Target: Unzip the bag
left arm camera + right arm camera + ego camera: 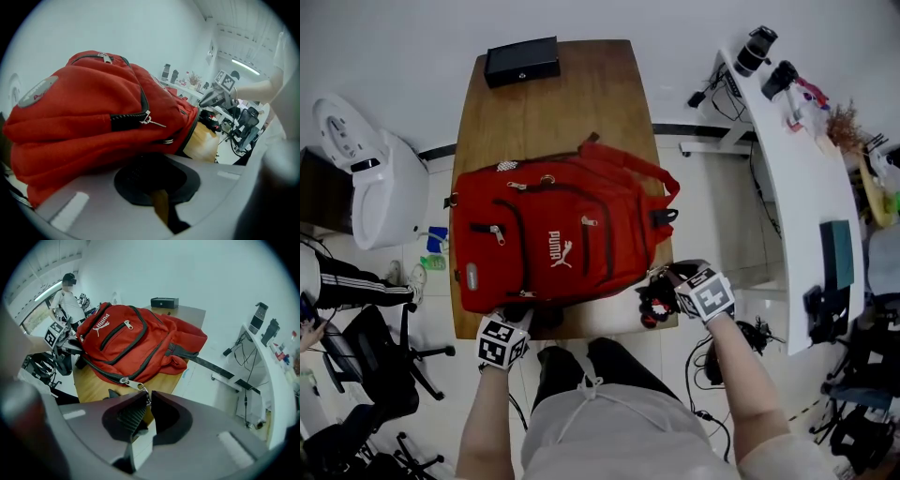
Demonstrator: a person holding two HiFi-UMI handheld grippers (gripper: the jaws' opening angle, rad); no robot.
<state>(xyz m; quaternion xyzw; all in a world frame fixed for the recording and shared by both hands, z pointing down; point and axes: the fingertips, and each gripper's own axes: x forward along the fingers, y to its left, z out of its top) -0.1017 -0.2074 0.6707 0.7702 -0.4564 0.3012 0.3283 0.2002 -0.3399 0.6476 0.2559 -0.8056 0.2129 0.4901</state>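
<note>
Red bag (558,239) gripped by left tool (146,164), zipper pull (133,384) in right tool (146,397)

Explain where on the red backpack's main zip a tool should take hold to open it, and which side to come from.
Grip the metal pull tab hanging from the slider at the red backpack's near right corner. It sticks out past the fabric toward the table edge, so come from that open side, as the right tool does, shut on it.

The wooden table (581,94) bears a red backpack (553,244) — a black box (521,61) at its far end.
</note>
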